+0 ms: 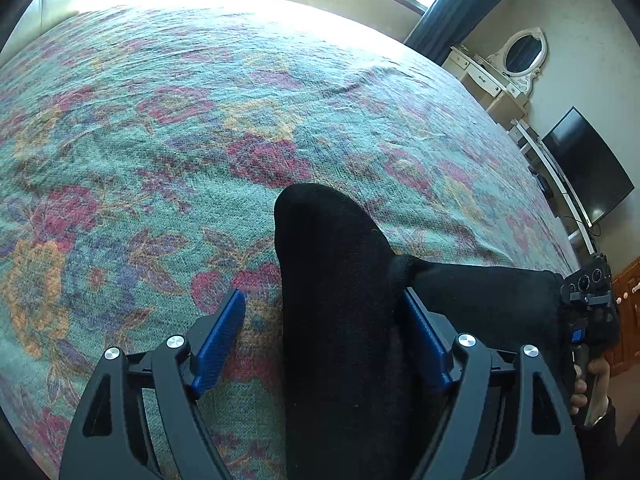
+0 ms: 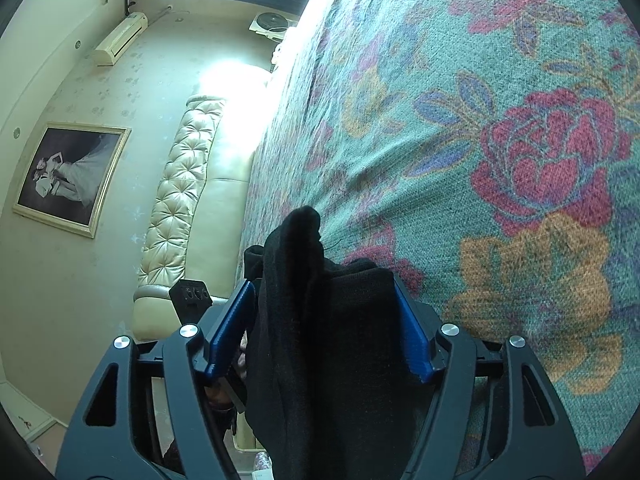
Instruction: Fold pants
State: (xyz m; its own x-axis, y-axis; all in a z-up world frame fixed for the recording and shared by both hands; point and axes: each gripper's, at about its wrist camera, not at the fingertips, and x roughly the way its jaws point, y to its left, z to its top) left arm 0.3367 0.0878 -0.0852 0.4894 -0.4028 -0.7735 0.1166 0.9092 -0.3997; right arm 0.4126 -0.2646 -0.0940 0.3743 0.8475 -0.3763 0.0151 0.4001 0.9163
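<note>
The black pants hang between my two grippers above the floral bedspread. In the left wrist view my left gripper has its blue pads wide apart, with the cloth lying between them against the right pad. The fabric stretches right to my right gripper, held by a hand. In the right wrist view my right gripper has bunched black cloth filling the gap between its blue pads, which stand apart around it. The bedspread lies beyond.
A dresser with an oval mirror and a dark TV screen stand at the right of the bed. A tufted cream headboard, a framed picture and an air conditioner line the wall.
</note>
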